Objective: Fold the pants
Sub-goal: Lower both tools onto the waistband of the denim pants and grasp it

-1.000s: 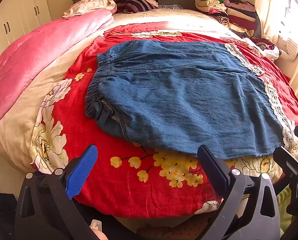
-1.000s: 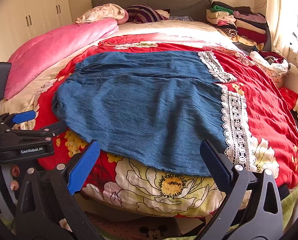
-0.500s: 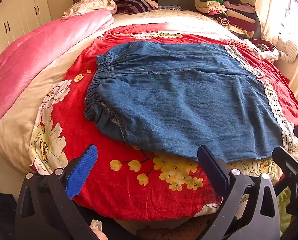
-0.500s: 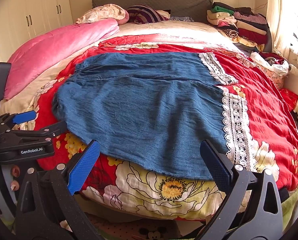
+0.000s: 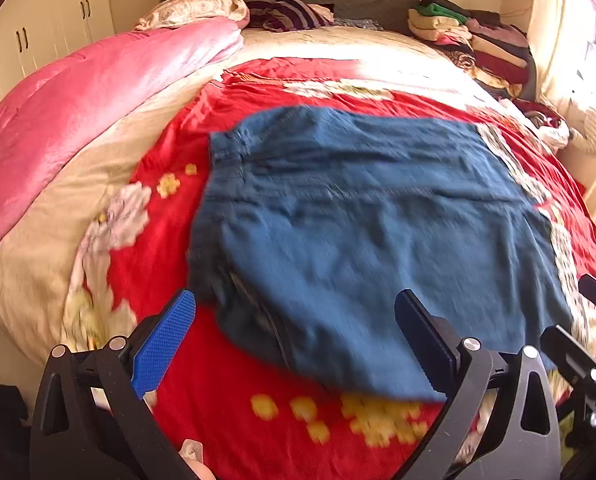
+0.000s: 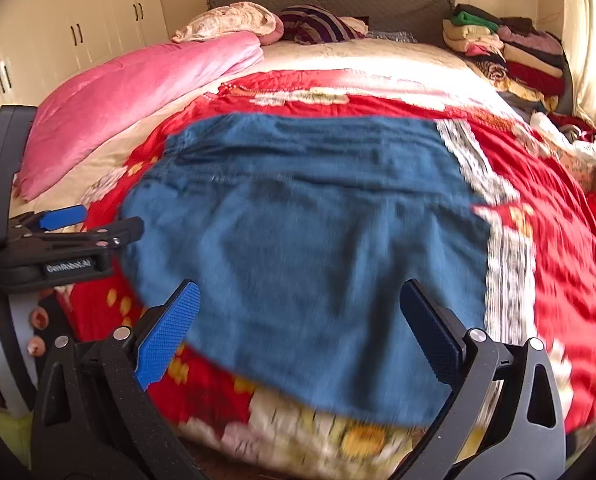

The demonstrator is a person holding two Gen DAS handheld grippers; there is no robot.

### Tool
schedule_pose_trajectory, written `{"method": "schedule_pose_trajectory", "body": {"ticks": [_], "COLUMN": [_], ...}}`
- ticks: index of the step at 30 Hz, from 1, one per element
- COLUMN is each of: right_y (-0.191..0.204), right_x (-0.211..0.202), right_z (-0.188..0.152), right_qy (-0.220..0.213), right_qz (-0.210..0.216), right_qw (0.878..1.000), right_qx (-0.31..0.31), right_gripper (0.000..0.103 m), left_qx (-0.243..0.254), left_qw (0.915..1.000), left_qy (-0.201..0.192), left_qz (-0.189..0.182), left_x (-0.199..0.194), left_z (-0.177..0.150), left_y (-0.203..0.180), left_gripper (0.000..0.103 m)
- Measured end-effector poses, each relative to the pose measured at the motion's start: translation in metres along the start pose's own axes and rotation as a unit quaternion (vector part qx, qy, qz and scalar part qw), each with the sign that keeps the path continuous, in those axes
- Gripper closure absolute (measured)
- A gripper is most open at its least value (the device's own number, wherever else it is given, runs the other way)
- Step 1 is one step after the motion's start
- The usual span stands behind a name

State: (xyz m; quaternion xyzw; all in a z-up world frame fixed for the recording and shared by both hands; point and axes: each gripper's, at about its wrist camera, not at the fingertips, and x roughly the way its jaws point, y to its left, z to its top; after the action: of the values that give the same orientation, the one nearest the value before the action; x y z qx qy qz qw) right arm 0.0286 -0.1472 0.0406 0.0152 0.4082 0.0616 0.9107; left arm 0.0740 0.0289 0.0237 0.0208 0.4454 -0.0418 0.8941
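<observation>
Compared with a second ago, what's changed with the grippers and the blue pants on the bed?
Both grippers have moved in toward the pants: the near hem now lies between the fingers of the left gripper and the right gripper, and the pictures are motion-blurred. Nothing was grasped; both jaws stayed wide open. The pants remain spread flat on the red blanket.

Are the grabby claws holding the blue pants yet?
No. The left gripper and right gripper are both open and hold nothing. The blue pants lie flat on the red blanket.
</observation>
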Motion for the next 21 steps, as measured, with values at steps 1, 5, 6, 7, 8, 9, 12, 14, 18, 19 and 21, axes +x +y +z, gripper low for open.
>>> {"method": "schedule_pose_trajectory", "body": {"ticks": [1,5,6,7,8,9,12,14,18,19,21], "right_y": [-0.001,-0.012,-0.014,-0.016,-0.017,-0.017,-0.017,-0.013,-0.007,-0.007,-0.008], "right_x": [0.004,0.024,0.031,0.040,0.046,0.056,0.088,0.111,0.152,0.164,0.182], "right_z": [0.007,0.045,0.058,0.070,0.076,0.087,0.114,0.130,0.154,0.163,0.175], "right_qy": [-0.001,-0.007,-0.010,-0.010,-0.008,-0.004,0.013,0.025,0.047,0.049,0.055], "right_qz": [0.002,0.011,0.010,0.013,0.012,0.014,0.013,0.024,0.027,0.037,0.043], "right_qw": [1.000,1.000,1.000,1.000,1.000,1.000,0.998,0.996,0.990,0.989,0.987], "right_qx": [-0.001,0.003,-0.004,-0.012,-0.016,-0.025,-0.055,-0.084,-0.131,-0.136,-0.143], "right_gripper": [0.008,0.008,0.008,0.008,0.008,0.008,0.008,0.008,0.008,0.008,0.008], "left_qx": [-0.003,-0.017,-0.020,-0.019,-0.018,-0.018,-0.021,-0.023,-0.006,0.000,0.007], "left_qw": [1.0000,0.9998,0.9997,0.9997,0.9997,0.9996,0.9993,0.9991,0.9983,0.9984,0.9985], "left_qy": [-0.003,-0.012,-0.014,-0.013,-0.010,-0.008,0.011,0.026,0.052,0.052,0.051], "left_qz": [0.003,0.006,0.007,0.010,0.015,0.021,0.028,0.024,0.026,0.021,0.015], "left_x": [0.003,0.015,0.021,0.027,0.034,0.045,0.076,0.098,0.139,0.146,0.157], "left_z": [0.008,0.041,0.052,0.060,0.068,0.079,0.102,0.113,0.130,0.133,0.139], "left_y": [0.004,0.025,0.031,0.036,0.040,0.047,0.062,0.070,0.079,0.079,0.080], "left_gripper": [0.004,0.004,0.004,0.004,0.004,0.004,0.004,0.004,0.004,0.004,0.004]}}
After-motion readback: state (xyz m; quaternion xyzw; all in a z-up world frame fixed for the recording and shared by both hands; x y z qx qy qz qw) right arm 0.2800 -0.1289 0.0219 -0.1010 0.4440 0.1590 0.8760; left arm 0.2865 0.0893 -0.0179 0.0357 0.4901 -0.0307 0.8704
